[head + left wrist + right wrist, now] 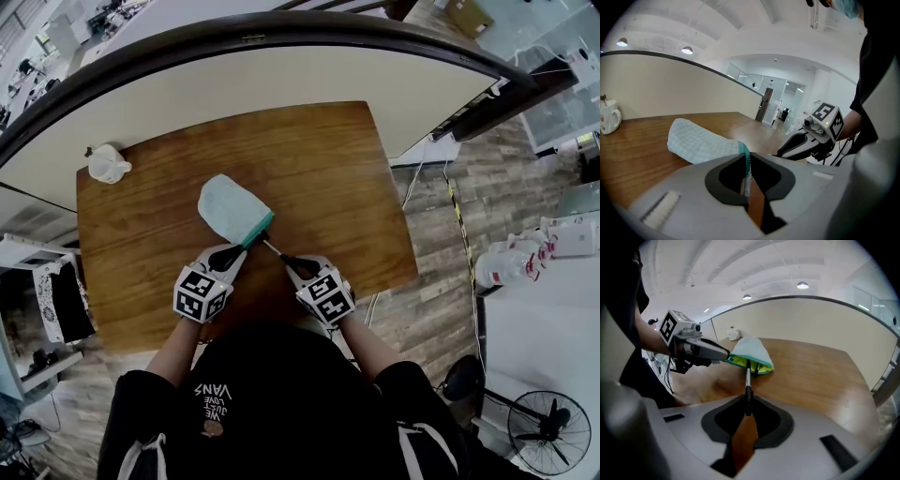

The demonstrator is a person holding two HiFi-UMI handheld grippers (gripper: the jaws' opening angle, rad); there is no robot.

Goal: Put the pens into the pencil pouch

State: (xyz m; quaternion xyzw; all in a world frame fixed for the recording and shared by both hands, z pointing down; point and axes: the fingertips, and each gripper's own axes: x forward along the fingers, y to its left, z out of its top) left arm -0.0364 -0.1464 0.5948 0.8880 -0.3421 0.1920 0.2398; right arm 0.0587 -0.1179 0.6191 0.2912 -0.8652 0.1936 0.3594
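Observation:
A pale green pencil pouch (232,208) lies on the wooden table (328,169), its open mouth facing me. My left gripper (244,247) is shut on the teal rim of the pouch (701,142), pinching it between the jaws at the left gripper (745,161). My right gripper (287,261) is shut on a slim black-and-silver pen (273,249). In the right gripper view the pen (747,383) points straight at the yellow-lined mouth of the pouch (751,352), its tip at the opening. The right gripper (748,404) sits close beside the left gripper (705,351).
A white mug (108,164) stands at the table's far left corner, also visible as the mug (609,117). A curved cream partition (281,75) runs behind the table. The person's torso is close to the near edge.

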